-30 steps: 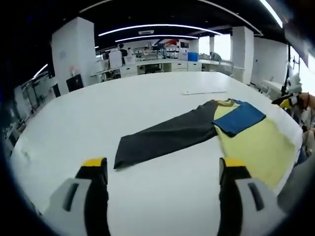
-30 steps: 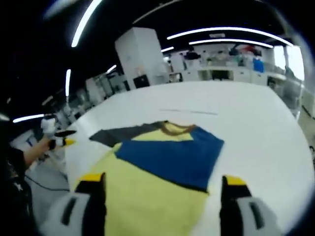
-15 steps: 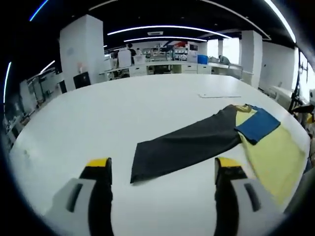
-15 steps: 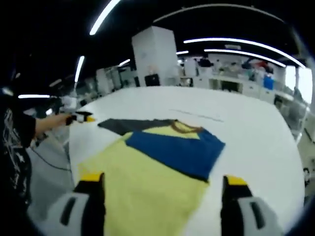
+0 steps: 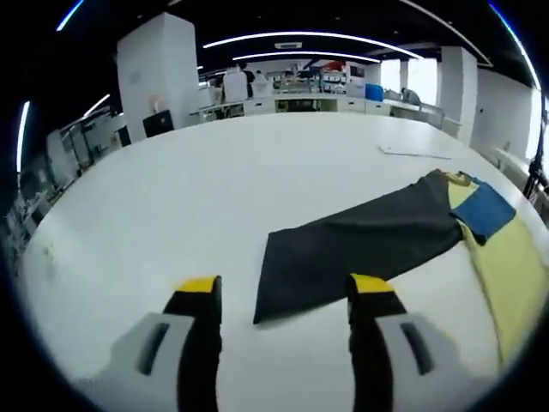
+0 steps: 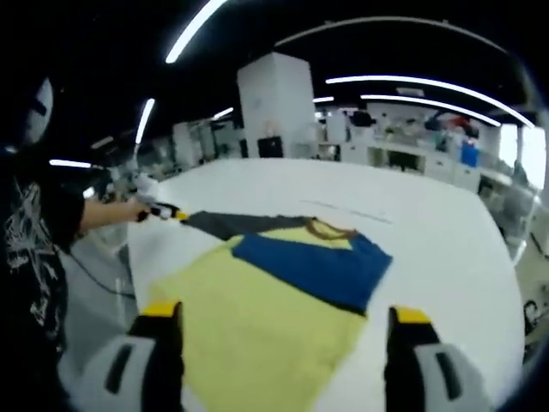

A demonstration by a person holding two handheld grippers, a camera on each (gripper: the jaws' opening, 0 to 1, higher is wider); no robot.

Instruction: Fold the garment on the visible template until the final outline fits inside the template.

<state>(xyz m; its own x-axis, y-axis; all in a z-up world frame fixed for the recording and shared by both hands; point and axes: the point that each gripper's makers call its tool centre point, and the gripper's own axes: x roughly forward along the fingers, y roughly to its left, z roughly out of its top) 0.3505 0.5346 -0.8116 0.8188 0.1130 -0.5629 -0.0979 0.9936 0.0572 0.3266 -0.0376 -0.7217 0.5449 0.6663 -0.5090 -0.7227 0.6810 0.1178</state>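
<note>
- The white table (image 5: pixel 171 197) spreads wide across both views, with an office of pillars and desks behind it.
- The garment (image 6: pixel 266 300) lies flat on the table near the edge at the person's side: a pale yellow body, a blue sleeve (image 6: pixel 313 270) folded across its chest, a brownish collar, and a long dark grey sleeve (image 5: pixel 360 245) stretched straight out over the white surface.
- The left gripper (image 5: pixel 283 296) hangs just above the table with jaws spread, holding nothing; its yellow tips bracket the cuff end of the dark sleeve.
- The right gripper (image 6: pixel 283 318) stands wide apart and empty over the yellow hem.
- Against a second ago, the left gripper's jaws stand narrower and the sleeve's cuff end looms closer between them; the garment's layout is unchanged.
</note>
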